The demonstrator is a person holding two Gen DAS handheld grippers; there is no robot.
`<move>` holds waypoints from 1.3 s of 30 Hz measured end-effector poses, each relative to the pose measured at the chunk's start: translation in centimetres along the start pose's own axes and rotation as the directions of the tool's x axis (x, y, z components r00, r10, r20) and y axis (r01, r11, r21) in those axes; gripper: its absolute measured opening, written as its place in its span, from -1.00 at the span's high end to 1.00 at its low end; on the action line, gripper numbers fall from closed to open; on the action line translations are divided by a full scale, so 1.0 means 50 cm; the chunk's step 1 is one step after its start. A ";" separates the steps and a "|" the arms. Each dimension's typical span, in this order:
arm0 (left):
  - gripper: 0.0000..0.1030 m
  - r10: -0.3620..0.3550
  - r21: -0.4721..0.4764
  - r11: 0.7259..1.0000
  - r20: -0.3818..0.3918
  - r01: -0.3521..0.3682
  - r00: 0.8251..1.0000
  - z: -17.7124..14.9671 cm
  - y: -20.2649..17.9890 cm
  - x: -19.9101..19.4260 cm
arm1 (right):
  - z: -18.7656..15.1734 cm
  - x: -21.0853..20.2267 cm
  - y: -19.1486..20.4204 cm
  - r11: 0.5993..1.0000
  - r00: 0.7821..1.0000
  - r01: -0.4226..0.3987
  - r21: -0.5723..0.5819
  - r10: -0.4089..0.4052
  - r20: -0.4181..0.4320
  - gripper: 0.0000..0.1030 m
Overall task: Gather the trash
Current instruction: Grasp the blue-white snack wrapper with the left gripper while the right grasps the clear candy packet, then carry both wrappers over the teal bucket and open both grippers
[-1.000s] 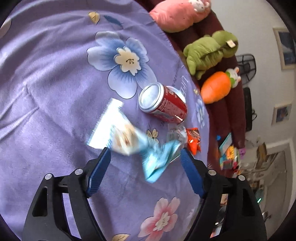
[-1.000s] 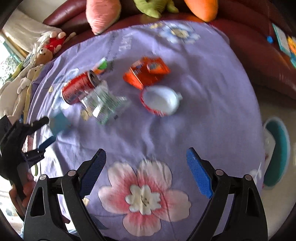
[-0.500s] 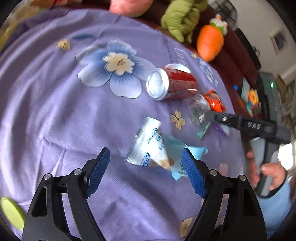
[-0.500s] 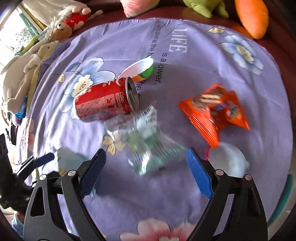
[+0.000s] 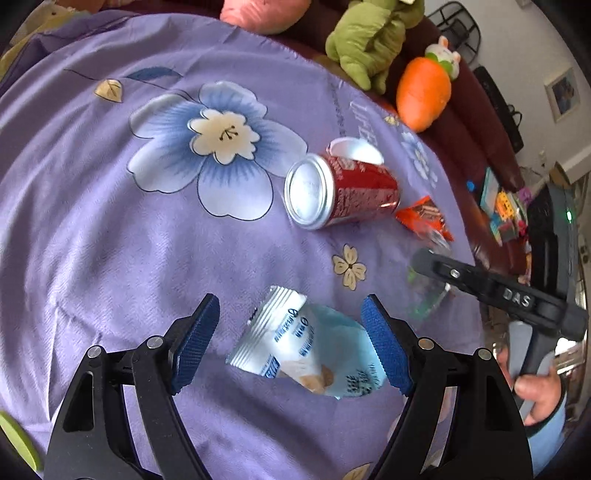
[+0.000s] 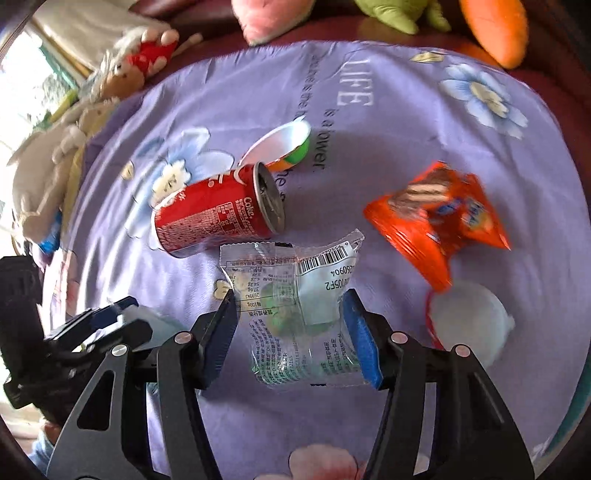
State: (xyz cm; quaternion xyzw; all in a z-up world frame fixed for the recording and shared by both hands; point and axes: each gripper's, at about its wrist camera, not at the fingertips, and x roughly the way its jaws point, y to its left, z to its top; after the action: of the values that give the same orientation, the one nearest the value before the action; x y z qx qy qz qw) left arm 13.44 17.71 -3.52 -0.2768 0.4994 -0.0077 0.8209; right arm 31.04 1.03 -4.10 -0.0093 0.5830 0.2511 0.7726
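My left gripper point(image 5: 291, 343) is open, its jaws on either side of a light blue snack wrapper point(image 5: 310, 354) lying on the purple flowered cloth point(image 5: 110, 221). My right gripper point(image 6: 291, 328) is open around a clear plastic wrapper point(image 6: 295, 306) with a barcode. A red cola can point(image 5: 340, 192) lies on its side beyond; it also shows in the right wrist view point(image 6: 218, 214). An orange snack bag point(image 6: 439, 218) and a white cup point(image 6: 469, 325) lie to the right. A white and green cup point(image 6: 284, 144) lies behind the can.
Plush toys line the dark red sofa behind the table: a green one point(image 5: 369, 40), an orange carrot point(image 5: 424, 92), a pink one point(image 5: 266, 14). The right gripper's body point(image 5: 491, 291) reaches in at the right of the left wrist view.
Both grippers have moved closer to the table. The left now straddles the blue wrapper; the right has swung left and now straddles the clear wrapper. Both stay open.
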 end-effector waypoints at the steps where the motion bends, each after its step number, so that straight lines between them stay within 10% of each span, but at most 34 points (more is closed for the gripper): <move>1: -0.55 0.005 -0.016 1.000 0.003 -0.005 1.000 -0.004 0.000 -0.005 | -0.005 -0.010 -0.005 1.000 1.000 0.000 0.010 0.000 0.009 -0.07; 15: -0.55 0.060 -0.259 0.964 -0.004 -0.059 0.998 -0.082 -0.023 0.022 | -0.079 -0.093 -0.038 0.998 0.997 -0.038 0.041 0.036 0.062 -0.08; 17: -0.26 0.082 -0.273 0.959 0.027 -0.072 0.996 -0.076 -0.027 0.023 | -0.093 -0.108 -0.053 0.997 0.996 -0.047 0.053 0.043 0.074 -0.08; 19: 0.44 0.104 -0.246 0.965 0.036 -0.092 0.994 -0.069 -0.040 0.030 | -0.108 -0.123 -0.074 0.996 0.995 -0.054 0.071 0.048 0.086 -0.08; 22: 0.62 0.126 -0.206 0.972 0.052 -0.113 0.991 -0.074 -0.063 0.033 | -0.134 -0.145 -0.117 0.991 0.992 -0.071 0.117 0.058 0.108 -0.08; 39: 0.69 0.107 0.189 0.974 0.084 -0.121 0.991 -0.120 -0.368 0.041 | -0.236 -0.257 -0.327 0.942 0.964 -0.139 0.304 0.058 0.260 -0.08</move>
State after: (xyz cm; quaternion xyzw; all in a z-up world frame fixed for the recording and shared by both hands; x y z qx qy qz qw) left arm 14.35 -1.14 1.22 -0.1664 0.4810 0.0011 0.8608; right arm 24.50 -21.72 -0.78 0.1768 0.5148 0.1911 0.8169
